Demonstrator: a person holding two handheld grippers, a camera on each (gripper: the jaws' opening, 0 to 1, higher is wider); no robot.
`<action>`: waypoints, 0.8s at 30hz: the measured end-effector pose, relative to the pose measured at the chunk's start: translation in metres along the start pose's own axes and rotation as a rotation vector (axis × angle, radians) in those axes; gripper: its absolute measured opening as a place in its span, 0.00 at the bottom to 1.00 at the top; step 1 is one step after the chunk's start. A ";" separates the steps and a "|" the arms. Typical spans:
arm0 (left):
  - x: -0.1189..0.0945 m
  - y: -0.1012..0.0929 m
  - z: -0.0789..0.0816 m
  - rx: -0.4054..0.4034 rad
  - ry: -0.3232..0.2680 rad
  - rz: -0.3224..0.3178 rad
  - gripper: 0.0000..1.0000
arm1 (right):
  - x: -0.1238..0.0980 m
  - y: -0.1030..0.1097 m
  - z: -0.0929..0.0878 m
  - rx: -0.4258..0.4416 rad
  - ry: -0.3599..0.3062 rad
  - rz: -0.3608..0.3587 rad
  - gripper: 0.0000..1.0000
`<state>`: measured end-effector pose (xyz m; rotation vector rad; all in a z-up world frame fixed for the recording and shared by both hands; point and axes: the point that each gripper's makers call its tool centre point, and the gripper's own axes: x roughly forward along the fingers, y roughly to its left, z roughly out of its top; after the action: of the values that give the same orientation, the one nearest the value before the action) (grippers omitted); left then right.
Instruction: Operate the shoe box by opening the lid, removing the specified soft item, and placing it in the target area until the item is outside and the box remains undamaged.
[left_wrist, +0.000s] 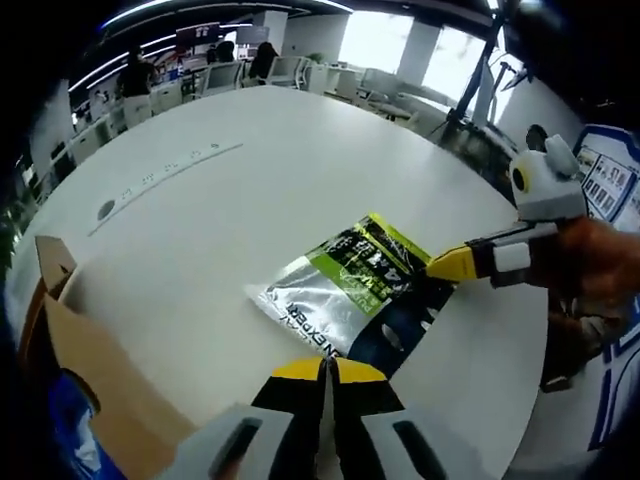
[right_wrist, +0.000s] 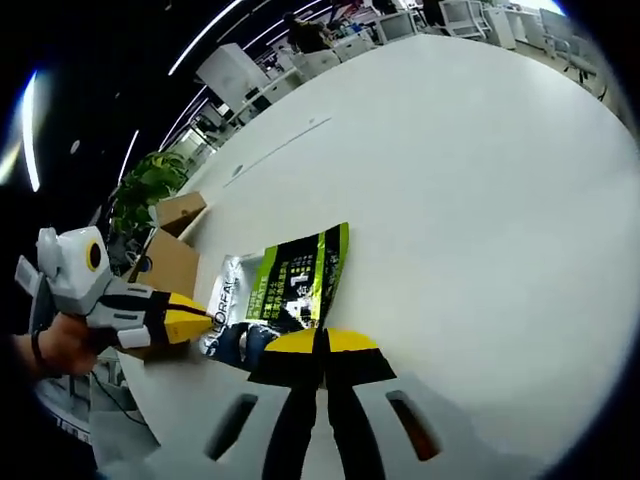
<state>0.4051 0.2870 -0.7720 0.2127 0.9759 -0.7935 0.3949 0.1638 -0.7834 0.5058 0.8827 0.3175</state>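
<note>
A soft pouch (left_wrist: 345, 285), silver, green and black with printed lettering, rests on the white round table (left_wrist: 230, 200). My left gripper (left_wrist: 325, 368) is shut, its yellow tips pinching the pouch's silver near edge. My right gripper (left_wrist: 448, 265) comes in from the right, shut on the pouch's green far corner. In the right gripper view the pouch (right_wrist: 290, 280) lies just beyond my right gripper (right_wrist: 325, 342), and the left gripper (right_wrist: 195, 320) meets its silver end. The open cardboard shoe box (left_wrist: 70, 350) stands at the table's left edge.
The box (right_wrist: 170, 262) sits behind the pouch with a flap up. A hand (left_wrist: 600, 265) holds the right gripper. A tripod (left_wrist: 480, 80), office desks (left_wrist: 220, 75) and chairs stand beyond the table. A potted plant (right_wrist: 145, 190) is beside it.
</note>
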 end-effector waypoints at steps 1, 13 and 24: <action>0.001 0.002 0.000 -0.012 -0.002 0.013 0.02 | 0.001 0.000 0.001 0.001 -0.001 -0.001 0.00; 0.003 0.009 -0.001 -0.010 -0.001 0.077 0.04 | 0.005 0.000 0.006 -0.004 -0.009 -0.012 0.01; -0.007 0.007 -0.007 0.048 0.012 0.118 0.10 | -0.003 -0.003 0.008 -0.035 -0.029 -0.042 0.04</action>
<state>0.4032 0.2991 -0.7714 0.3139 0.9475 -0.7082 0.3994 0.1577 -0.7791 0.4576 0.8576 0.2862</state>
